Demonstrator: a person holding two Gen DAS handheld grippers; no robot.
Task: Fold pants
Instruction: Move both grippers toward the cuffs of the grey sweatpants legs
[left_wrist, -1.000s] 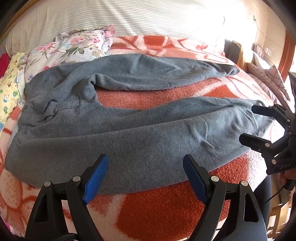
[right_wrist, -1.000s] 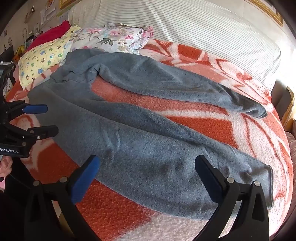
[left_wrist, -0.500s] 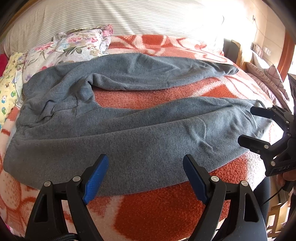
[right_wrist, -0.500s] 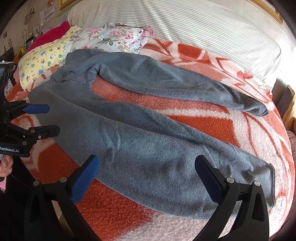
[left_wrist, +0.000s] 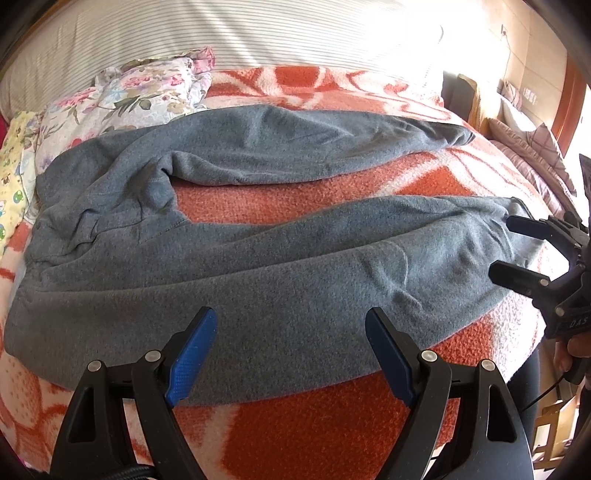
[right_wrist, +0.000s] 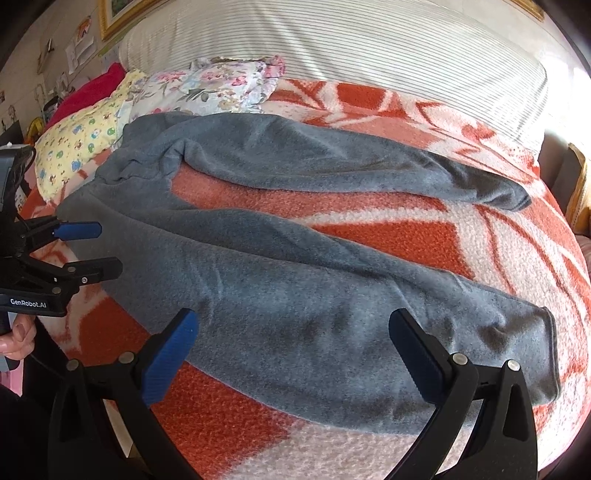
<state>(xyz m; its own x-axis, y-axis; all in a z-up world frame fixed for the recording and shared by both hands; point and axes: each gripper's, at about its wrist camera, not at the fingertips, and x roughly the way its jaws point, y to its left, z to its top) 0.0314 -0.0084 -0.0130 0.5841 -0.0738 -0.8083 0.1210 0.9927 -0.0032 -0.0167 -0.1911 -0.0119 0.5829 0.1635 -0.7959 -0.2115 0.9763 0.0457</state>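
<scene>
- The pants (left_wrist: 280, 280) lie spread on the blanket (left_wrist: 303, 435), legs apart.
- Left gripper (left_wrist: 291, 354) and right gripper (right_wrist: 291, 354) hover with fingers spread, holding nothing.
- Each should likely pinch the near leg's edge at 6 o'clock, then lift evenly toward 12 o'clock.

Grey fleece pants (left_wrist: 280, 280) lie flat, unfolded, on the bed w/ legs spread apart; waistband twd pillow end, near leg along the front edge, slightly wrinkled.
</scene>
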